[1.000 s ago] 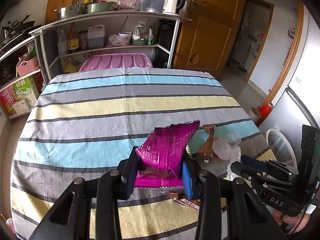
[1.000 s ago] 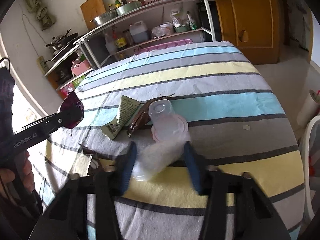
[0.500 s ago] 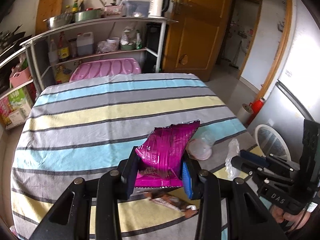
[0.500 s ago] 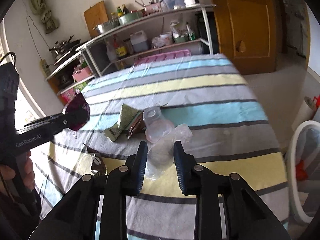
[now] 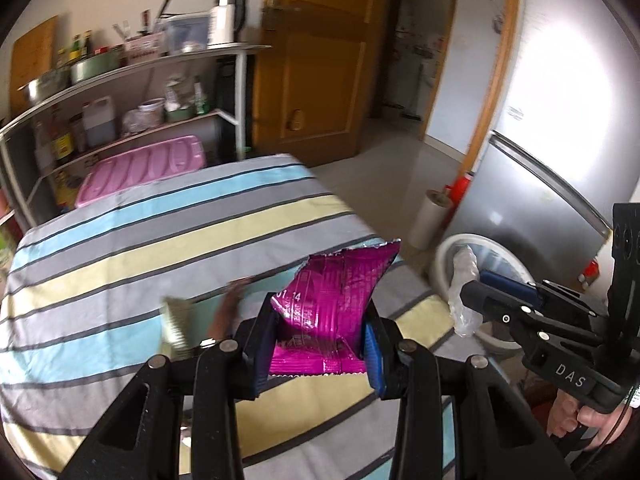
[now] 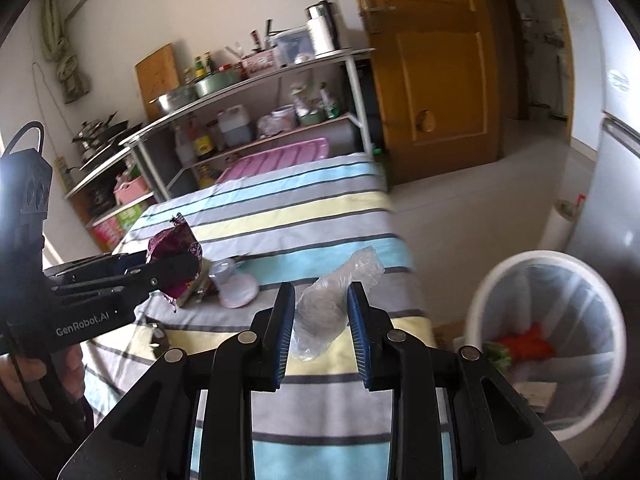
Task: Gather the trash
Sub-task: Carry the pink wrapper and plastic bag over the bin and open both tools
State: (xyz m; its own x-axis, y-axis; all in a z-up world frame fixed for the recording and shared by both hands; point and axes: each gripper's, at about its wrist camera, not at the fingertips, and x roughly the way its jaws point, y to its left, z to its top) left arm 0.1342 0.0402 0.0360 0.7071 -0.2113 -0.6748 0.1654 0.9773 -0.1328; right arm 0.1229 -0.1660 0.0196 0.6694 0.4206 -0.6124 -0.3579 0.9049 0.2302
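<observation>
Left tongs (image 5: 318, 350) clench a magenta snack wrapper (image 5: 334, 300) above the striped counter's (image 5: 120, 248) right edge; right tongs (image 6: 322, 332) clench a clear plastic bag (image 6: 326, 304) near the white bin (image 6: 548, 344).

Both views are lit by soft daylight; strong glare is seen on the refrigerator (image 5: 560, 128) at the right. Motion blur smears the shelving (image 6: 256, 120) and the wrappers (image 5: 200, 316) on the desk, and edges are bowed and vignetted by fisheye distortion
</observation>
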